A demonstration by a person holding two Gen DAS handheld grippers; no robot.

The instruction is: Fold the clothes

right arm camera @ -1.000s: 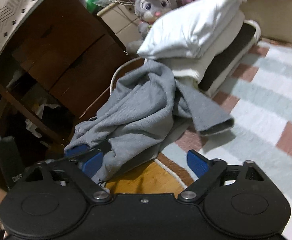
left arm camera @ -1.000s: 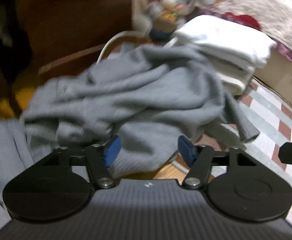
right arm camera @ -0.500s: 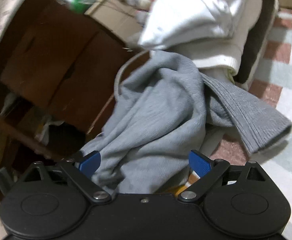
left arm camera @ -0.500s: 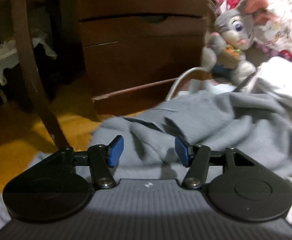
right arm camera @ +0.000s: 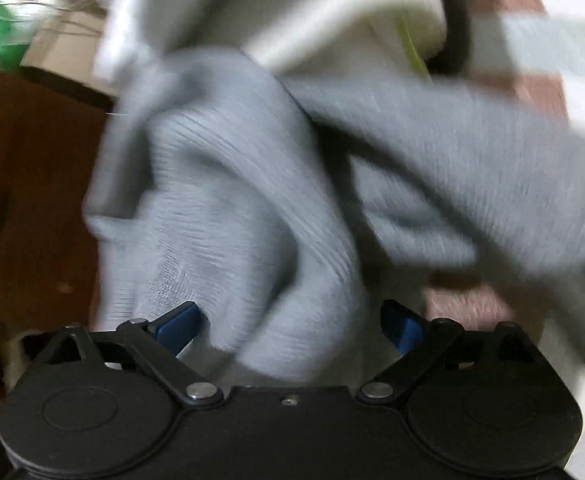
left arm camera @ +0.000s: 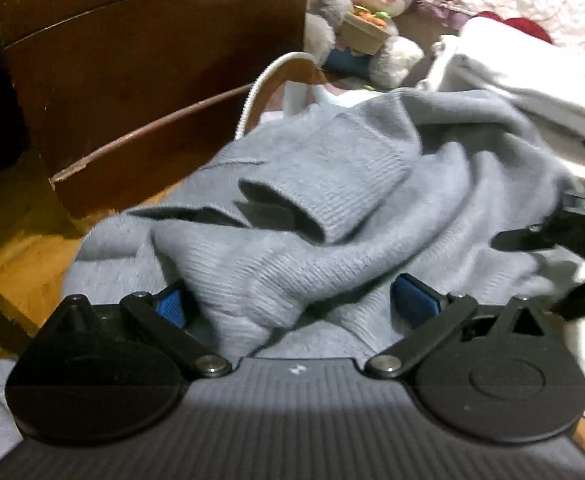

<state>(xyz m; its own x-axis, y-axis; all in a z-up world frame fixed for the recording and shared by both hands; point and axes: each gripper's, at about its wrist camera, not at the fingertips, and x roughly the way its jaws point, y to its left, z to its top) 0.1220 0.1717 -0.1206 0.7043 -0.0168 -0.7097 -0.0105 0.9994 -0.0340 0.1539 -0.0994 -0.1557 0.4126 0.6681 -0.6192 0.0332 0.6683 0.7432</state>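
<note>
Your left gripper (left arm camera: 292, 308) and right gripper (right arm camera: 292, 324) both stand spread with bunched sweater (left arm camera: 332, 208) between their pads, unclamped, likely seeking edges, since it lies crumpled on the floor beside the drawers (left arm camera: 132, 60).

Grey knit sweater (left arm camera: 372, 216): ribbed, soft-textured, lying crumpled in a loose heap on the floor. One sleeve is folding back across the top, its ribbed cuff (left arm camera: 332, 216) gaping open. Deep creases are running through the body. Seen blurred in the right wrist view, the sweater (right arm camera: 232, 220) is bunching in thick folds.
</note>
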